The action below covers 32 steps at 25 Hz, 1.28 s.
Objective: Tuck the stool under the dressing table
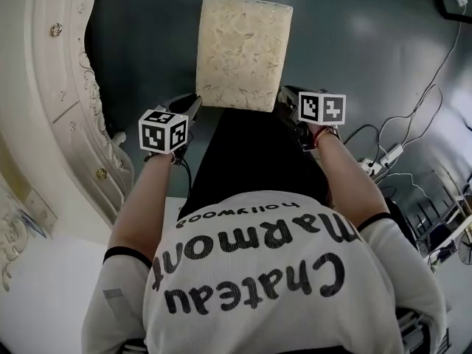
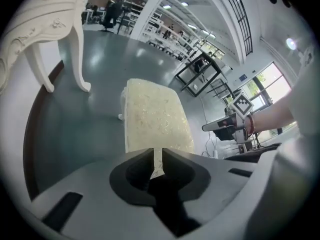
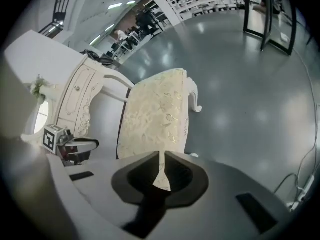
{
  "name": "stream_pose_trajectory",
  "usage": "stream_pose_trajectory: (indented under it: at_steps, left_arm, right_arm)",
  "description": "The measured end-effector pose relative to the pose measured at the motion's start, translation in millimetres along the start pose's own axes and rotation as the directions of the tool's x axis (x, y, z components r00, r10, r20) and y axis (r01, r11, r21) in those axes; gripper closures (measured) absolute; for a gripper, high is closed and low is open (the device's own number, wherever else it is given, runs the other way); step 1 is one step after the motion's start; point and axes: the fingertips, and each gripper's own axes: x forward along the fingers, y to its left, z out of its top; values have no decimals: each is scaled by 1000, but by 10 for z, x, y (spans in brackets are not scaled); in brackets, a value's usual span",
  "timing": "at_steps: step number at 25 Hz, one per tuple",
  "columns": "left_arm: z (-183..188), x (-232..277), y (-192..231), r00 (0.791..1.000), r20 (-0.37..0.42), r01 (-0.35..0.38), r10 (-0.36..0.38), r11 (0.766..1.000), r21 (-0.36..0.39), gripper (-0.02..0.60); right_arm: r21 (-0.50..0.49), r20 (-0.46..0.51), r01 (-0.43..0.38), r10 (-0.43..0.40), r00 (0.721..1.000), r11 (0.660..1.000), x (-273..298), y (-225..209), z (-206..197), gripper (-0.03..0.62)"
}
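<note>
While the fingers of the left gripper (image 2: pixel 157 156) and the right gripper (image 3: pixel 162 159) are clenched tight on nothing, with only a thin slit between them, each points down at a near corner of the stool (image 1: pixel 243 50); whether the tips touch it I cannot tell. Closed like this, they would probably serve as blunt pushers rather than clamps. The seat is a rectangular pad in cream fabric with a raised leafy pattern. It looks soft, so pressing into the padding would likely just dent it; the firm rim under the near short edge seems the better place to bear on, one gripper at each corner to keep it straight. Its curved white leg (image 3: pixel 196 100) looks stiff and carved, and the whole piece seems light enough to slide. It stands on the glossy grey floor (image 1: pixel 354 43), out in the open, with bare floor between it and the ornate white dressing table (image 1: pixel 66 124)
</note>
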Motion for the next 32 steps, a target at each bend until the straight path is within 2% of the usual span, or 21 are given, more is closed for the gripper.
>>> stream_pose_trajectory:
  at_steps: [1,2,3,4,5,6,9,13,15,17,22,27,32]
  left_arm:
    - [2,51,39,1000,-18,13,-13,1000,7,550]
    - [15,101,73,999,-33,27,-27,1000,3,519]
    - [23,149,103,998,-47,42,-43,999,-9,448]
    - [19,195,134,997,-63,53,-55,998,-24,391]
    - [7,239,175,995,-80,55,-57,998,-37,370]
    - [-4,280,229,994,-95,46,-51,998,-46,360]
    - [-15,394,396,992,-126,5,-10,999,-46,351]
    - [-113,542,413,979,-199,35,-35,999,-3,248]
    - [-227,610,401,967,-251,57,-50,998,22,233]
    - [-283,678,453,962,-270,43,-35,999,24,227]
    - [-122,797,543,978,-210,9,-6,1000,15,227]
    - [-79,879,542,974,-220,69,-58,997,41,227]
    - [-79,897,507,972,-209,115,-102,992,48,229]
  right_arm:
    - [19,-3,-4,4,1000,1000,21,-32,-29,556]
    - [26,-9,-9,9,1000,1000,40,-49,-55,554]
    - [26,-19,-14,15,1000,1000,63,-55,-89,549]
    - [26,-34,-24,25,999,999,95,-54,-133,497]
    - [30,-52,-38,39,998,999,137,-51,-179,364]
    - [40,-68,-49,52,996,998,182,-58,-214,341]
    - [55,-82,-23,27,996,998,305,-161,-214,307]
    - [37,-97,7,-4,995,999,457,-190,-175,269]
    - [45,-113,1,4,994,999,518,-150,-179,263]
    - [41,-121,10,-5,993,999,560,-132,-168,260]
    - [-39,-100,41,-45,994,998,632,-94,-110,260]
    - [-54,-66,6,-10,998,999,648,-58,-94,261]
    - [-195,-61,48,-61,996,980,657,-24,-52,284]
